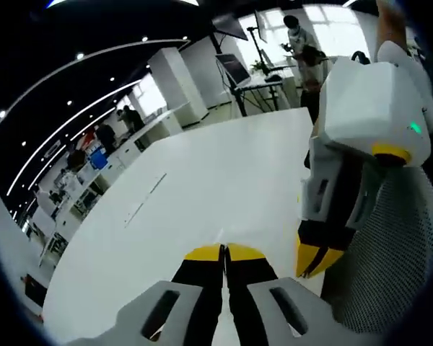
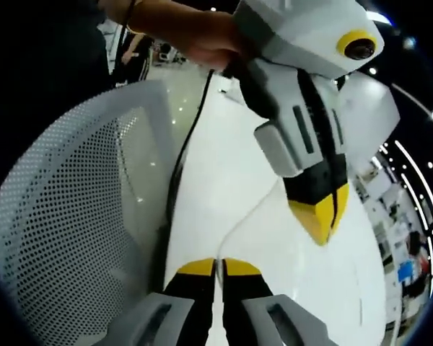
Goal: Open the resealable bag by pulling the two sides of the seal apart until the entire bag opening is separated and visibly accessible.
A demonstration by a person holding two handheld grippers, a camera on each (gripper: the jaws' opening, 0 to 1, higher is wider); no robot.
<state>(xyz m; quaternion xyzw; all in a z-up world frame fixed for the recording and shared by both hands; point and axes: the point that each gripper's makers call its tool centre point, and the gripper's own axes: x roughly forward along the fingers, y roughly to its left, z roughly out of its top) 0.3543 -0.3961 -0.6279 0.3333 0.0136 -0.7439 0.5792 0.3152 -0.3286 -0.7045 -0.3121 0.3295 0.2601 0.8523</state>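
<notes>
Both grippers held shut over the table, no bag seal gripped yet.

Broad white tabletop as landmark; grey perforated mesh chair back just beside its near edge. Above the tabletop, left gripper with yellow-tipped jaws pressed together on nothing; right gripper likewise clenched and empty, near the other. Resealable bag nowhere to be made out. Likely still pre-grasp: next calls for finding the bag, parting the jaws, pinching each seal side.
</notes>
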